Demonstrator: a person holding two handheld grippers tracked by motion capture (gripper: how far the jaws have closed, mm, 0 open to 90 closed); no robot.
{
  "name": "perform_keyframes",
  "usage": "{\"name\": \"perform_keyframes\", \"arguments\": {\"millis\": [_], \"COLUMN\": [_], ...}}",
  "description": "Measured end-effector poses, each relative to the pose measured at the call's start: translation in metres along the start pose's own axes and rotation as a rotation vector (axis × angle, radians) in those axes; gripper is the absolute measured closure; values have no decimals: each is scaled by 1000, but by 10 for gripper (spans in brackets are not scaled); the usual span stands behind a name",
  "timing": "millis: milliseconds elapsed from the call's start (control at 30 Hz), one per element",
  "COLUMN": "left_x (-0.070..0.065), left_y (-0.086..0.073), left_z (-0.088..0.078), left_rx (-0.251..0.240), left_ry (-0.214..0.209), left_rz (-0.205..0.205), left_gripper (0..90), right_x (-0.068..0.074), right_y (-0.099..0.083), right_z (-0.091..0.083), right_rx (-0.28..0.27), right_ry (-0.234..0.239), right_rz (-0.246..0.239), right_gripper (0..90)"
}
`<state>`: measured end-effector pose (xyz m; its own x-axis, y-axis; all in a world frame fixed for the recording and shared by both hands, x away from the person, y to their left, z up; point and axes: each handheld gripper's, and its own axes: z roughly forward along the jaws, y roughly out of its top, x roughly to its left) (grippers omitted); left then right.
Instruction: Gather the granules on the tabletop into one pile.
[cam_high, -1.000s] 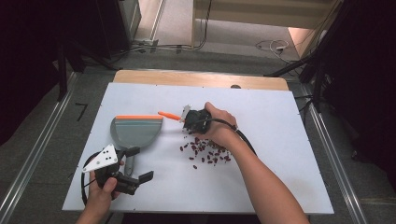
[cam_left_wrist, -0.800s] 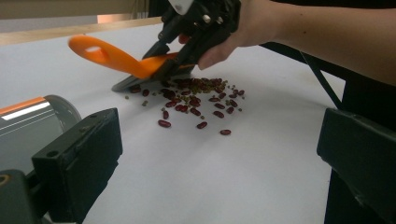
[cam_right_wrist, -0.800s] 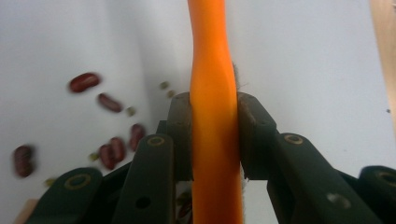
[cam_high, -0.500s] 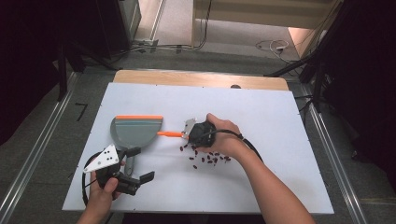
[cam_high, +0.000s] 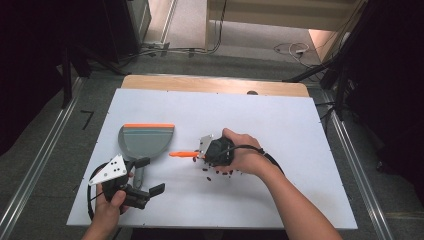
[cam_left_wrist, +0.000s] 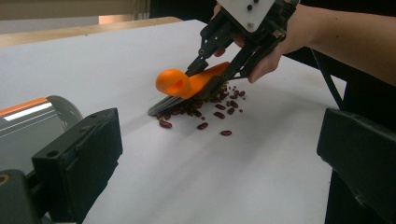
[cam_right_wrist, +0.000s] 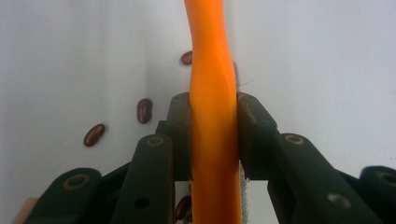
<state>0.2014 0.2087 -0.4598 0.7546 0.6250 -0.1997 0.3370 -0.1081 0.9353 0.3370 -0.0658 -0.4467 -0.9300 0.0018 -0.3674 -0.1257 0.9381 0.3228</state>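
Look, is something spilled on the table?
Yes. Red beans lie loose on the white table, spilled, not in the dustpan. The right gripper is shut on an orange brush over them.

Bright overhead light, dark surroundings, soft focus.

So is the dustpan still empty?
Empty as far as shows: the dustpan tray looks bare, and the beans lie on the table by the brush.
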Motion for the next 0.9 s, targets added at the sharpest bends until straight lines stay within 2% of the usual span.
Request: {"name": "perform_keyframes", "arguments": {"millis": [33,133,233,300,333,400,467,500,567,600,633,667,700,733,867,900], "left_x": [0,0,0,1,1,1,1,1,1,1,1,1,1,1,1,1], "left_y": [0,0,0,0,0,0,0,0,0,0,0,0,0,0,0,0], "left_z": [0,0,0,0,0,0,0,0,0,0,0,0,0,0,0,-1], "left_rx": [0,3,2,2,2,3,3,4,2,1,0,-1,-1,-1,0,0], "left_ry": [0,2,3,6,5,7,7,7,7,7,7,7,7,7,7,7], "left_rz": [0,1,2,1,1,1,1,1,3,2,0,0,1,0,3,2], "left_gripper": [11,11,11,11,11,11,11,11,11,11,11,11,11,11,11,11], "right_x": [2,1,-4,-8,-11,-12,-15,-16,-16,-16,-14,-15,-15,-14,-10,-11], "right_y": [0,-1,-1,-1,1,3,7,10,17,20,23,30,30,33,43,45], "right_z": [-1,-4,-11,-17,-25,-30,-39,-42,-47,-48,-48,-45,-45,-44,-35,-33], "right_rx": [9,-11,-42,-63,-73,-80,-90,-89,-81,-66,-59,-34,-34,-26,-20,-20], "right_ry": [7,-53,-75,-72,-98,-115,-91,-62,-45,-19,24,107,107,138,187,211], "right_rz": [5,-5,33,60,89,101,149,182,216,237,264,345,345,355,441,472], "right_gripper": [678,682,688,688,689,689,690,690,690,690,689,689,689,689,689,689]}}
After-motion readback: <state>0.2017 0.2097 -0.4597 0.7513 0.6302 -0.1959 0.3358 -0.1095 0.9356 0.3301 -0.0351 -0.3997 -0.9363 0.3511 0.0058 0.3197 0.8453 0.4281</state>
